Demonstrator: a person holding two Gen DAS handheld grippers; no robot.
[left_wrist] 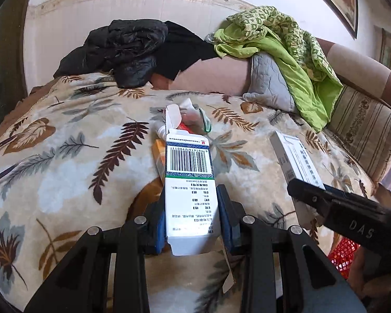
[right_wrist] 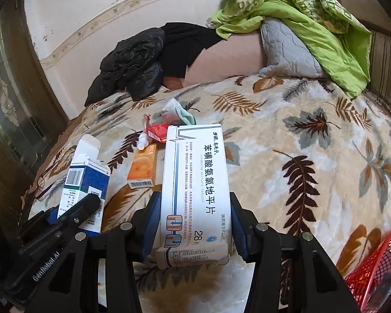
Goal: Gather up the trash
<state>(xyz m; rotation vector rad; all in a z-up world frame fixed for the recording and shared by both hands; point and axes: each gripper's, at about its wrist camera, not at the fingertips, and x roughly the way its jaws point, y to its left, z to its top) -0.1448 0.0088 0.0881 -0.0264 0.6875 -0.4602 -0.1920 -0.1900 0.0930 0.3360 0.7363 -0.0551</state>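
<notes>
Both tongs hold trash boxes above the bed (right_wrist: 312,135). The left tongs (left_wrist: 193,208) are nearly closed and squeeze a narrow blue box (left_wrist: 189,172) by its two sides. The right tongs (right_wrist: 194,216) are about half open and squeeze a wide white box (right_wrist: 195,180) the same way.

This looks like the carrying step: both boxes are picked up but not yet dropped. A red basket (right_wrist: 378,263) sits just right of the white box, at the bed's edge. It is probably the bin. Next, each box likely needs to go over the basket, and then the tongs let go.

More trash lies on the bed beyond the white box: an orange box (right_wrist: 143,168), a red wrapper (right_wrist: 157,130), a small white bottle (right_wrist: 142,140) and a crumpled tissue (right_wrist: 173,110).

Only a corner of the basket shows, so I cannot tell what is inside it. The white box hides some of the bed behind it.
</notes>
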